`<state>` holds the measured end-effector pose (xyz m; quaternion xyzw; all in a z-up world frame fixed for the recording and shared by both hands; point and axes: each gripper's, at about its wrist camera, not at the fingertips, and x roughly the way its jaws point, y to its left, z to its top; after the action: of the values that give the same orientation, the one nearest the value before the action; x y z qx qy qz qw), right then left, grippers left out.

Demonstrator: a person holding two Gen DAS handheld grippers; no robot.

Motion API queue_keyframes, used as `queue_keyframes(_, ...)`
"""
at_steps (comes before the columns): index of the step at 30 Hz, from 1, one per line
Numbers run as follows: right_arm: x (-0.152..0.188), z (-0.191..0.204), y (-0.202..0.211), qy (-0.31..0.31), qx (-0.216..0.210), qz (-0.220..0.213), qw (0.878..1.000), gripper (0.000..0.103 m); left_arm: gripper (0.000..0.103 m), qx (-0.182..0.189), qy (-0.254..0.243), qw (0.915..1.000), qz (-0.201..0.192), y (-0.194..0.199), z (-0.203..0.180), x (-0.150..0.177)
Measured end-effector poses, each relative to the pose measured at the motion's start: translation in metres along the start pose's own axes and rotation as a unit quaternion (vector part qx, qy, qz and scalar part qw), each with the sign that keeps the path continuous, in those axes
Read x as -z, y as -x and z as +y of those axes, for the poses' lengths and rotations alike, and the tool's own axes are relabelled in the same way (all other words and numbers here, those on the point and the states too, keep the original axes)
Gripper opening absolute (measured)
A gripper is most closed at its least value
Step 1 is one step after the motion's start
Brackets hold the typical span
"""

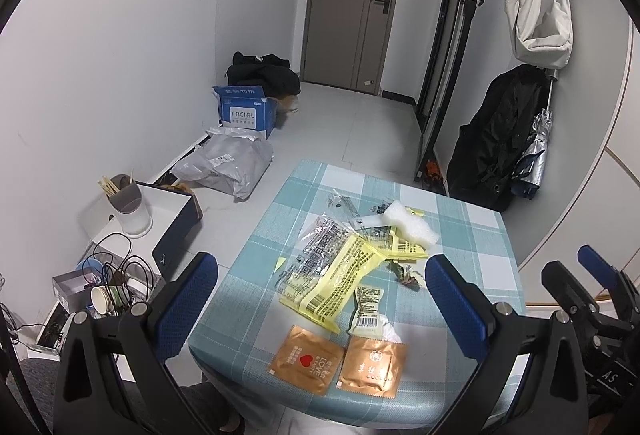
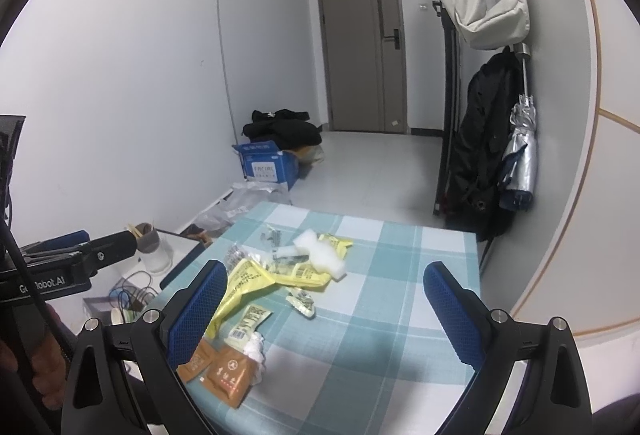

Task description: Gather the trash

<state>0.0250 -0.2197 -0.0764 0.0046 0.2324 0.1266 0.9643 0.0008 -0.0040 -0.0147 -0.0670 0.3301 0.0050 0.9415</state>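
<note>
Wrappers [image 1: 340, 271] overlap on the checked table [image 1: 460, 299], lower ones half hidden; left gripper [image 1: 322, 299] and right gripper [image 2: 324, 311] gape empty

Both fisheye views look down and forward from above the near edge of the checked table [image 1: 460, 219], facing the far door [image 1: 352, 3]. The left wrist view sits over the near left corner, close to the wrappers [image 1: 336, 275]. The right wrist view hangs further right. Both share the tabletop [image 2: 400, 275] litter and hallway.
</note>
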Motion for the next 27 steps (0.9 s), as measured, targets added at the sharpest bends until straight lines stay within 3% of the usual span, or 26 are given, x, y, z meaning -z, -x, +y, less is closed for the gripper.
queue_keyframes(27,-0.0009,-0.0007,-0.0020,-0.002,-0.017,0.002,1.000,0.099,0.102,0.004,0.000,1.0000,0.002,-0.0021,0.0037,0.0014)
